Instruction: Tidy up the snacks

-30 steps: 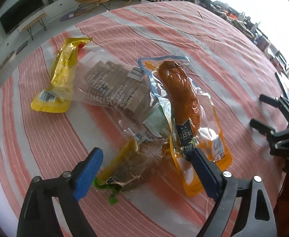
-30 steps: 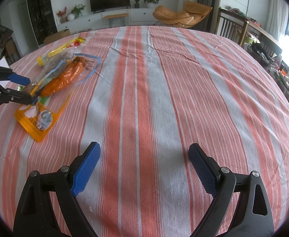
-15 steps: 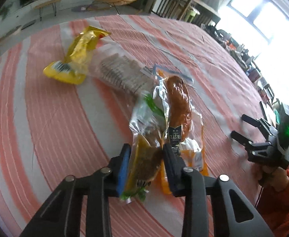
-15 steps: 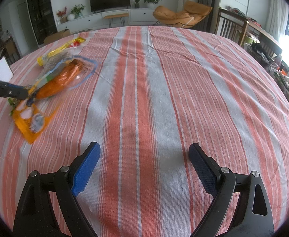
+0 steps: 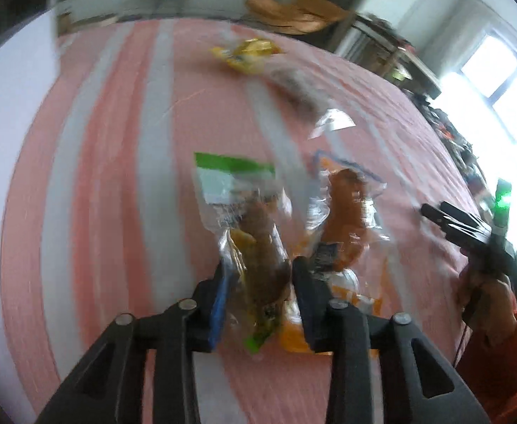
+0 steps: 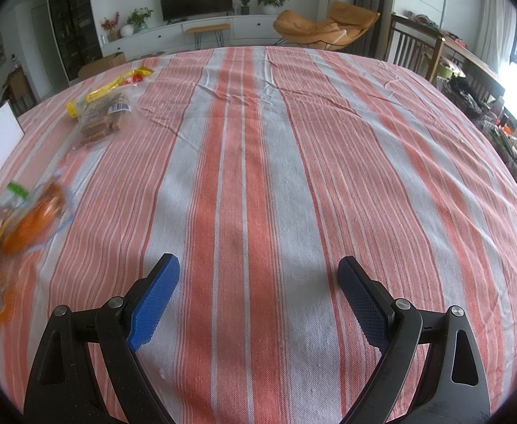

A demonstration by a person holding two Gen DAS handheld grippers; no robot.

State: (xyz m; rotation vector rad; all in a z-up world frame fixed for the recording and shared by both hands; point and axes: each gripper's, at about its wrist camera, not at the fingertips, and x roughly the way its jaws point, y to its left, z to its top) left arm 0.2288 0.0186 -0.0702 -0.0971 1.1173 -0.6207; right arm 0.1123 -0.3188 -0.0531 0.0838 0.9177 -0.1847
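A striped cloth is covering the counter (image 6: 258, 162). The left tongs (image 5: 258, 275), jaws just loosened, are gripping a brown snack pouch (image 5: 255, 233) at the near left; the orange sausage pack (image 5: 343, 226) alongside risks snagging. The right tongs (image 6: 258, 300) are gaping empty.

I see the orange-and-grey striped surface (image 6: 258, 176); a yellow packet (image 6: 108, 86) and clear biscuit pack (image 6: 101, 118) lie touching, upper left of the right wrist view.
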